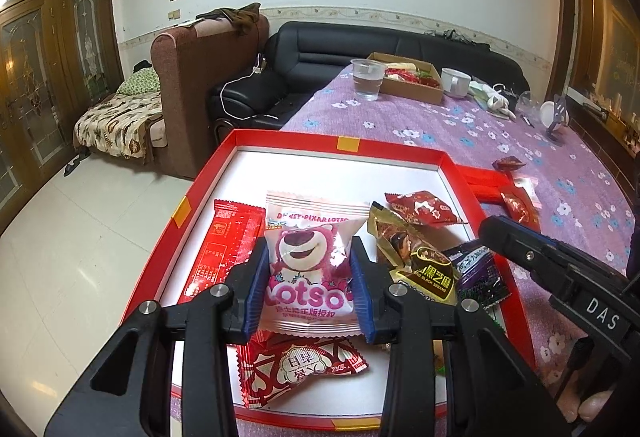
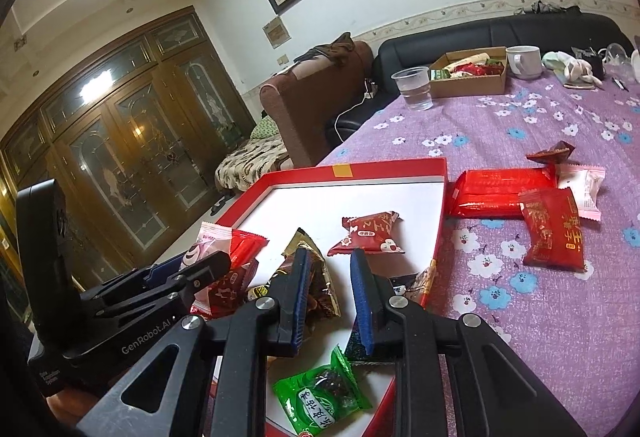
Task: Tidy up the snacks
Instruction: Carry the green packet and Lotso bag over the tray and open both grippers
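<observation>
The red tray (image 1: 448, 161) with its white floor is the landmark here, sitting at the near end of the purple flowered tablecloth (image 2: 520, 125). The left gripper (image 1: 311, 277) hangs over the tray's near half with its blue pads pressed against both sides of the pink bear packet (image 1: 310, 269), so it grips that snack. The right gripper (image 2: 330, 301) hovers over the tray's near right corner; its jaws stand slightly apart and nothing is pinched between them, though the gold wrapper (image 2: 310, 277) lies just beside the left pad.

Inside the tray already lie a long red sachet (image 1: 218, 249), a red heart-print packet (image 1: 300, 365), a red candy packet (image 2: 370, 235), a dark purple packet (image 1: 478, 269) and a green packet (image 2: 322, 389) (roughly half the lot, by my guess). Still outside, to the right of the tray on the cloth: a red bar pack (image 2: 500, 193), a red square packet (image 2: 554, 233), a pale pink packet (image 2: 588, 189) and a small dark red packet (image 2: 550, 153).
</observation>
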Motion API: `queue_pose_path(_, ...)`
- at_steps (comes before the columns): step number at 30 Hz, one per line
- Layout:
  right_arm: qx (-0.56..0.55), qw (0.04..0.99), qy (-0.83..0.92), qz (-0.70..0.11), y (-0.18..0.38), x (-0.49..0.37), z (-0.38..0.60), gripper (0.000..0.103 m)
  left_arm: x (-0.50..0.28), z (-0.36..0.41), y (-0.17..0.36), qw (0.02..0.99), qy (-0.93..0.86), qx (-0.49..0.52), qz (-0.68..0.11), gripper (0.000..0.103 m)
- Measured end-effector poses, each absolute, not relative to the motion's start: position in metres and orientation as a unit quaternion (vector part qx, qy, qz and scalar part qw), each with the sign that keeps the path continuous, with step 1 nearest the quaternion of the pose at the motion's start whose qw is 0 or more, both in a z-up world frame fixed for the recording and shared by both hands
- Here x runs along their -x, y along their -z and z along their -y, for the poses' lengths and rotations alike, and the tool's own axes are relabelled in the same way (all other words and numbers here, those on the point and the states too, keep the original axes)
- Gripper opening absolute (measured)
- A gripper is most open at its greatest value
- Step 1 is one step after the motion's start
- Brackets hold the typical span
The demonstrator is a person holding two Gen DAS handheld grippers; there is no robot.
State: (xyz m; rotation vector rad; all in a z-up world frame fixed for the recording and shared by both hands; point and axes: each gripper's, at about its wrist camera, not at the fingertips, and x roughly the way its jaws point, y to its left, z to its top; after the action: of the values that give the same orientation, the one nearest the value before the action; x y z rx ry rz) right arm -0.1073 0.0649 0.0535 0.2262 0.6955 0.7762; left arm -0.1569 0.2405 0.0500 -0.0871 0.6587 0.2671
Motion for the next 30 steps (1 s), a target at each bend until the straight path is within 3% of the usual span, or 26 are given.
queue_pose_path(8, -0.111, 0.861, -0.364, -0.338, -0.052, 0.106, -0.064, 0.035, 0.154, -0.239, -0.047, 0.934, -0.134, 0.037, -0.330, 0.038)
queue_pose_path(11, -0.112, 0.861, -0.361, -0.341, -0.051, 0.105, -0.063, 0.037, 0.155, -0.240, -0.047, 0.933, -0.142, 0.039, -0.328, 0.054)
queue_pose_path(13, -0.110, 0.861, -0.359, -0.342, -0.051, 0.106, -0.064, 0.043, 0.156, -0.242, -0.048, 0.933, -0.152, 0.038, -0.325, 0.070)
queue_pose_path(15, -0.107, 0.862, -0.356, -0.344, -0.051, 0.106, -0.064, 0.052, 0.158, -0.244, -0.048, 0.933, -0.160, 0.038, -0.321, 0.077)
queue_pose_path(28, -0.140, 0.869, -0.325, -0.346, -0.052, 0.101, -0.038, 0.054, 0.172, -0.264, -0.040, 0.930, -0.172, 0.052, -0.319, 0.078)
queue_pose_path(30, -0.146, 0.872, -0.311, -0.348, -0.053, 0.099, -0.023, 0.059, 0.173, -0.266, -0.041, 0.931, -0.177, 0.047, -0.316, 0.078)
